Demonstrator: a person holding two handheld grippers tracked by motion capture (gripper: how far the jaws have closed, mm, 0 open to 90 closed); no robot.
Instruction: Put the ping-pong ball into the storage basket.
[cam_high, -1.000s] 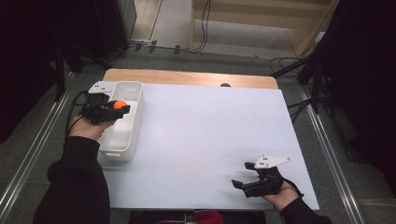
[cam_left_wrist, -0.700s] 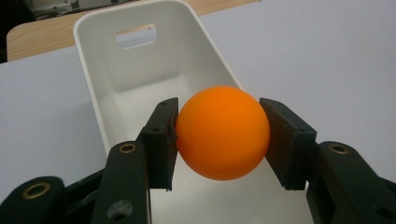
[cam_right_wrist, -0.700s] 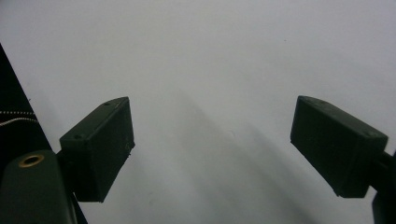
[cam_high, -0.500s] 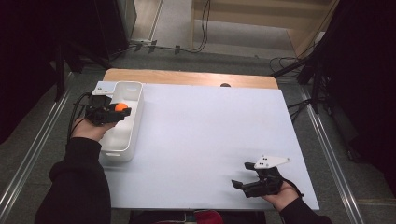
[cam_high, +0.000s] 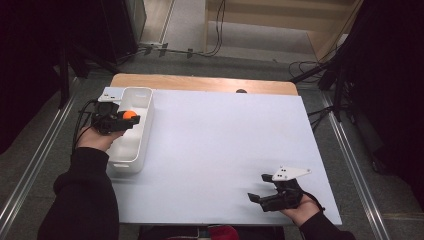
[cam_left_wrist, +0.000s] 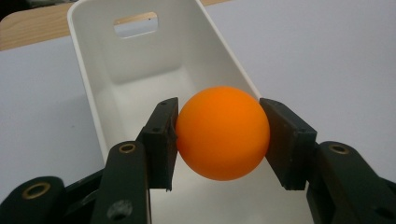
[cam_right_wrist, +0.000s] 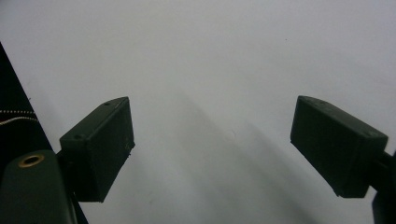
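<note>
Your left gripper (cam_left_wrist: 219, 135) is clamped on the orange ball (cam_left_wrist: 222, 132), one pad touching each side, holding it above the open white bin (cam_high: 142, 100) at the table's (cam_high: 225, 145) left edge. Your right gripper (cam_high: 260, 192), near the table's near right corner, has its jaws spread wide over bare white surface, gripping nothing.

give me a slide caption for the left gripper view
Left tongs clamp an orange ball above the open white bin on the white table.
</note>
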